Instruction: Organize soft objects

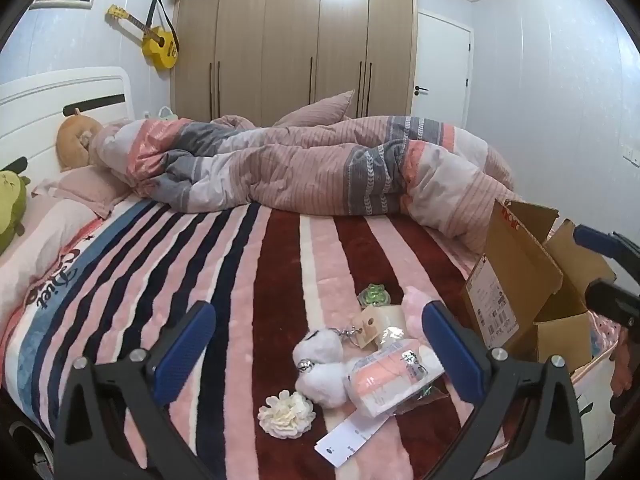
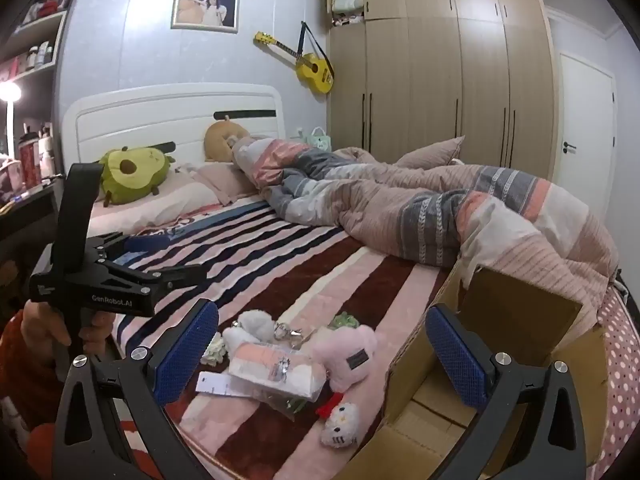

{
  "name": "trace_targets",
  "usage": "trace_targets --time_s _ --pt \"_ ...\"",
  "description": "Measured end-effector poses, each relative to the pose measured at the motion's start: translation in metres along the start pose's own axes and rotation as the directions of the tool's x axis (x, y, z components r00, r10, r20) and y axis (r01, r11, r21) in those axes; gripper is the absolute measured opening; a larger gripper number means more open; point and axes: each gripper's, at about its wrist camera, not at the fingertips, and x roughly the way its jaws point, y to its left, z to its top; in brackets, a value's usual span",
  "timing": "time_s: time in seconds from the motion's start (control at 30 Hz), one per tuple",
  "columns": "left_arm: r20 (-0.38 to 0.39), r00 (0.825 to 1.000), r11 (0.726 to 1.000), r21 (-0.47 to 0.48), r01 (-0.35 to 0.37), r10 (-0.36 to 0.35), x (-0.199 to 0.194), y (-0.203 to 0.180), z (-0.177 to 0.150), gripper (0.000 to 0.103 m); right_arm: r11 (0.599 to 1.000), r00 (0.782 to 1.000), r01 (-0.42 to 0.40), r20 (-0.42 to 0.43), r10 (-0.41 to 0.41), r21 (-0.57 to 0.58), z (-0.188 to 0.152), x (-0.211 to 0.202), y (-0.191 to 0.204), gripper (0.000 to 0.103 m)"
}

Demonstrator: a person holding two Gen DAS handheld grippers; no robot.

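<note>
From your left wrist view, the fluffy pink plush toy sits mostly behind the claw's blue finger pad, and the open brown cardboard box runs off the right edge — its floor can't be seen. The print on the clear plastic packet of peach cloth and on the white paper tag is too small to read. The green avocado-shaped cushion is cut by the left edge.

A yellow guitar is hung on the wall beside the wardrobe; a framed photo (above the white headboard) is mounted there too.
</note>
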Motion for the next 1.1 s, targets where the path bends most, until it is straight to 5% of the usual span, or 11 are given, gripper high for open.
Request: trace_targets --time_s 1.1 --pt "0.029 0.998 0.998 0.001 0.055 -0.055 -0.004 -0.002 0.002 0.103 1.0 0.999 0.009 -0.035 -0.009 0.011 -0.004 0.005 0.001 0.103"
